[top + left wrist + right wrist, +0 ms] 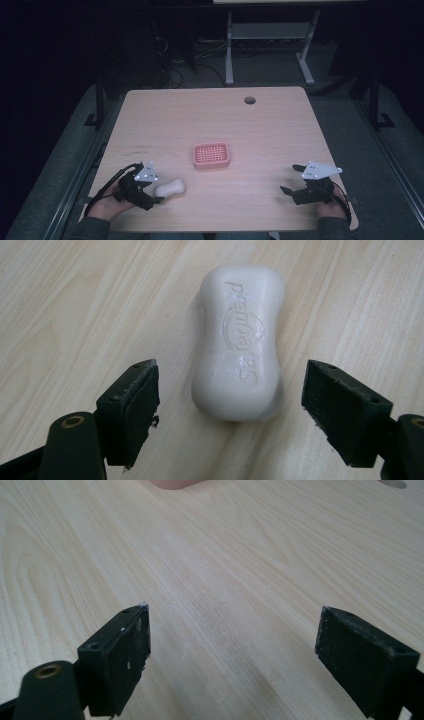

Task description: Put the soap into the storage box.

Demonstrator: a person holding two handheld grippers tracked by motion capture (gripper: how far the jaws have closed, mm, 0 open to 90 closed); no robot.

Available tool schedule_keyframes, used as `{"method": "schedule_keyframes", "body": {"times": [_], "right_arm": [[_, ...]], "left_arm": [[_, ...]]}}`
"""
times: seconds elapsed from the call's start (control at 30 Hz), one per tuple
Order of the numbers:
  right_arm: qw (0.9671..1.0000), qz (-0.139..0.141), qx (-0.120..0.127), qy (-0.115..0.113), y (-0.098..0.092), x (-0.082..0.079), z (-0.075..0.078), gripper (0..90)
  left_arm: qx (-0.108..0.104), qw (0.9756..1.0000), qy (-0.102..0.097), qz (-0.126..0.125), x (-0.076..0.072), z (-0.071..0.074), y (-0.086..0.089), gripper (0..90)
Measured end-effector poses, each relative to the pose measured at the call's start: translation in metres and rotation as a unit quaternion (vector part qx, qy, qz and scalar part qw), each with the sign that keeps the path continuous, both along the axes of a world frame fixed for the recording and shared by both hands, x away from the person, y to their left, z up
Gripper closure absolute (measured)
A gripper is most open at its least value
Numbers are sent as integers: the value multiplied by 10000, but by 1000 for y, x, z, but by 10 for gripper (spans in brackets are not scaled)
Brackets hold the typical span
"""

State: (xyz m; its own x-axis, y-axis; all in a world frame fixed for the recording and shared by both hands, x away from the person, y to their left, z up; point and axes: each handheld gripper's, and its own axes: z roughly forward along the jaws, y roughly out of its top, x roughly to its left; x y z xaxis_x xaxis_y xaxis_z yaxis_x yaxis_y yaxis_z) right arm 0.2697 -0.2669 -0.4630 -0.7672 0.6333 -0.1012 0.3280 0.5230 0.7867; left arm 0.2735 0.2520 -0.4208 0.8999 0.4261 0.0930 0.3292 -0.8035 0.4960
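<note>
The left gripper (230, 410) sits low at the near left of the tabletop (280, 125), its jaws spread wide to either side of the near end of the white soap bar (239, 340), with neither pad touching it. The soap lies flat on the wood, its embossed face up, and its waist narrows midway along.

The likely trouble is a slip. The bar looks smooth and rounded, so if the jaws close on the bulging near end instead of the waist, it could squirt forward out of the grip. One pad landing first could also spin the bar on the tabletop.

The right gripper (232, 655) rests at the near right, jaws also wide apart and holding nothing, well apart from the soap.

Farther out, near the middle of the tabletop, is the pink soap dish (211, 155), probably the bar's destination. If so, a weak hold could drop the soap on the way there.

The right gripper view cuts the dish off to a pink sliver. Whether the soap is wet cannot be told. The room beyond the tabletop is too dark to read.
</note>
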Motion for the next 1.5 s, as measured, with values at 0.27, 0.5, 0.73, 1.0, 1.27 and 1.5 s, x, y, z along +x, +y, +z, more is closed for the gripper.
{"method": "schedule_keyframes", "body": {"times": [0.27,0.5,0.73,1.0,1.27,1.5], "right_arm": [[10000,-4,9,2,0,0,0,137],[10000,6,2,-3,0,0,0,137],[10000,10,-9,2,0,0,0,137],[10000,14,-13,6,0,1,0,137],[10000,15,-18,7,0,0,0,138],[10000,17,-19,8,0,0,0,137]], "left_arm": [[25,9999,73,-106,6,-1,-10,232],[59,9998,123,-161,10,-2,-18,237],[94,9997,165,-165,13,-3,-22,242],[175,9994,251,-184,16,-6,-29,261],[273,9987,377,-185,21,-9,-35,305],[311,9985,426,-145,22,-11,-37,359]]}}
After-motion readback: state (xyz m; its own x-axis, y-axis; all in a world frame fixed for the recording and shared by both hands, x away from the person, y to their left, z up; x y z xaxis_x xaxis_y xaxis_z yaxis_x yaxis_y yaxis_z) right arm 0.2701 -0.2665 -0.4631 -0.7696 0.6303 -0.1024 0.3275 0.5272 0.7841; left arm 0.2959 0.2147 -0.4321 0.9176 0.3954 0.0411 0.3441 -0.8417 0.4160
